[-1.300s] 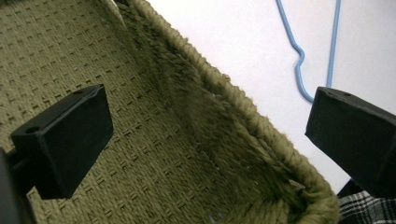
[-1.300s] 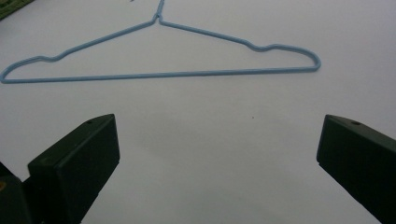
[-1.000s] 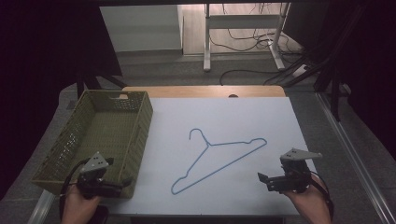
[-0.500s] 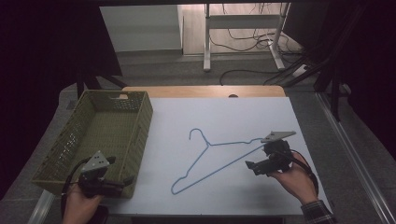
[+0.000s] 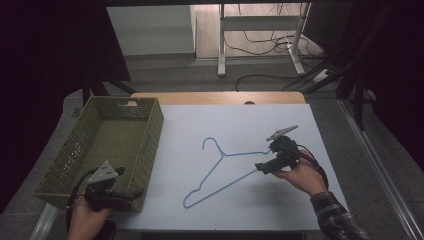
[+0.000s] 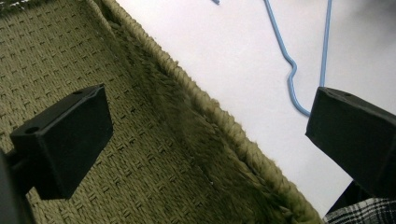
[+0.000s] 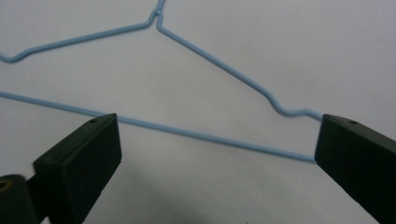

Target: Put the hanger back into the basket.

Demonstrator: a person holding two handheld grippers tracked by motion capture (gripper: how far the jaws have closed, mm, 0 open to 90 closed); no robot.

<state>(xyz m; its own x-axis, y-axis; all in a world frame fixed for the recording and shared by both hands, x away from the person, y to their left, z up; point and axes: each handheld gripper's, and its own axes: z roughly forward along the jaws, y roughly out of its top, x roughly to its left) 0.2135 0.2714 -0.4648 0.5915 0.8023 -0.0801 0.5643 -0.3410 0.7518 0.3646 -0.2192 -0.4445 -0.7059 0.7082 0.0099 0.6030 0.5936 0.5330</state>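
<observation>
Presently: right gripper (image 5: 261, 168) low over the near end of the blue wire hanger (image 5: 226, 167), jaws spread wide, bottom bar running between them in the right gripper view, nothing pinched yet. Hanger flat on the white sheet (image 5: 310, 200), just right of the woven basket (image 5: 75, 150), hook toward the far side. Left gripper (image 5: 135, 194) parked at the basket's near corner, jaws likewise apart, holding nothing. Likely failures: thin wire slipping or rolling from the pads on closing; pads scraping the sheet before biting; a one-end grasp letting the hanger swing and snag the basket rim.
</observation>
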